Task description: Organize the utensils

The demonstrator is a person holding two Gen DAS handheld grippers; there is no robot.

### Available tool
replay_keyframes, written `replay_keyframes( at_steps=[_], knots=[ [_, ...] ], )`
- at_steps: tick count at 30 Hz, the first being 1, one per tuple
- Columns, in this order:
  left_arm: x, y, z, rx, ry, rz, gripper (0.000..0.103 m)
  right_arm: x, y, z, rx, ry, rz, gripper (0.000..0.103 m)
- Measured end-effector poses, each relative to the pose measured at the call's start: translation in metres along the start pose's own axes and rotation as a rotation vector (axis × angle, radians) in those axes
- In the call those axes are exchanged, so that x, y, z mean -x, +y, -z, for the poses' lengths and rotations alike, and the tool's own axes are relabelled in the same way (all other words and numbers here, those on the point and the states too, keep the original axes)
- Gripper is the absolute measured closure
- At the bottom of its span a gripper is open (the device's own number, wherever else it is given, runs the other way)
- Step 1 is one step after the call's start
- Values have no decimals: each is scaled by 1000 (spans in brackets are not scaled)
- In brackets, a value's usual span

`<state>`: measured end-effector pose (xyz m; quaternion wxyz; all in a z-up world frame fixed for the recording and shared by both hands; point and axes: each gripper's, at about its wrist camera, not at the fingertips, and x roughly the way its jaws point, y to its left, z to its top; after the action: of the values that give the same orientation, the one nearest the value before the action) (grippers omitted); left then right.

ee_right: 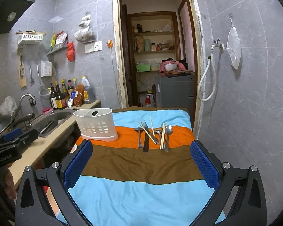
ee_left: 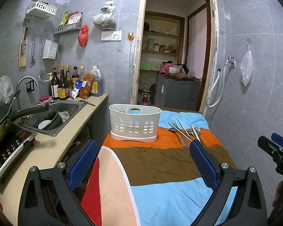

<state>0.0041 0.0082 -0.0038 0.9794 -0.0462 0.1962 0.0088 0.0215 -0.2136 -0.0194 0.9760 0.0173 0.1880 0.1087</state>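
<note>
Currently, surroundings: a kitchen counter with a sink (ee_right: pixel 54 117) runs along the left, just beside the bench (ee_right: pixel 141 194), which is covered by a striped cloth; a doorway stands behind.
Caddy: one white slotted utensil caddy (ee_right: pixel 96 125) stands upright on the orange stripe, at the bench's left edge.
Utensils: one fork (ee_right: pixel 145 131), three spoons (ee_right: pixel 168 130) and loose chopsticks (ee_right: pixel 162 135) lie overlapping right of the caddy, well apart from it.
Left gripper (ee_left: pixel 141 162): fingers spread wide, empty, above the cloth.
Right gripper (ee_right: pixel 141 160): spread wide, empty, utensil pile straight ahead.
Obstruction: nothing lies between either gripper and the pile.
</note>
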Motion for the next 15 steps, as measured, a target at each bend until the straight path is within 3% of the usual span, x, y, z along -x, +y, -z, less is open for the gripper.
replay_keyframes(
  at_steps=[15],
  knots=[
    [-25, -28, -42, -44, -95, 11, 7, -16, -11, -26, 5, -67, 26, 0]
  ],
)
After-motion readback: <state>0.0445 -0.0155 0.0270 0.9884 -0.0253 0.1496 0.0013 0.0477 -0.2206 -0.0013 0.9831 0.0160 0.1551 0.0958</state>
